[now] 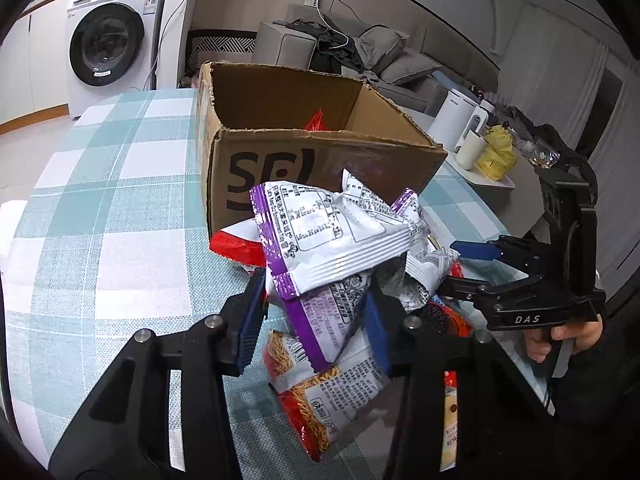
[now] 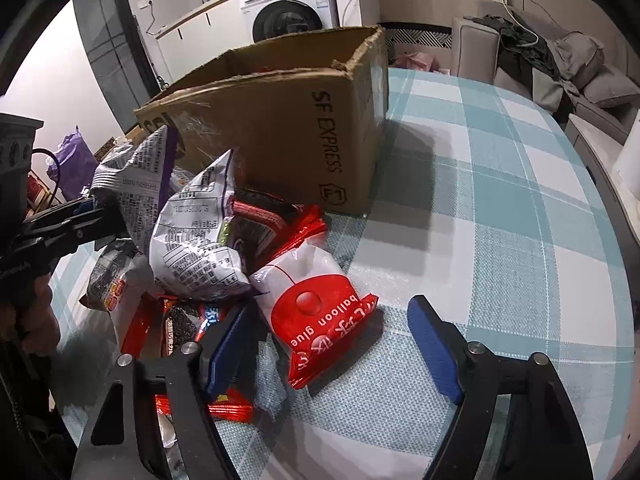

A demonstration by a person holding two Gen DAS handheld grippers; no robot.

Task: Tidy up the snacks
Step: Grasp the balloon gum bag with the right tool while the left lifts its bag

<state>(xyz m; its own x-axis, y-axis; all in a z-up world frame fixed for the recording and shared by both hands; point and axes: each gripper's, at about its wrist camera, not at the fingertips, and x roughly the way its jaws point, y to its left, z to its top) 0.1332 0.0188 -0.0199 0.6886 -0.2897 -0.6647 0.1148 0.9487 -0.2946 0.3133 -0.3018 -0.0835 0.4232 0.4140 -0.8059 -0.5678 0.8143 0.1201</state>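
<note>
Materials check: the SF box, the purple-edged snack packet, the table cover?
SF box: corrugated cardboard, matte brown; ragged torn rim, glossy tape patches.
Purple-edged snack packet: thin plastic or foil film, glossy; crinkles, glare, ribbed heat-sealed ends.
Table cover: looks like woven checked cloth, matte; visible weave, though possibly textured vinyl.

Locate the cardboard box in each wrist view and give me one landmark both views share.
Left wrist view: the cardboard box stands upper centre, open top facing the camera, behind the snack packets.
Right wrist view: the cardboard box sits upper centre-left, its printed side showing, behind the packets.
Shared landmark: the white washing machine beyond the table.
</note>
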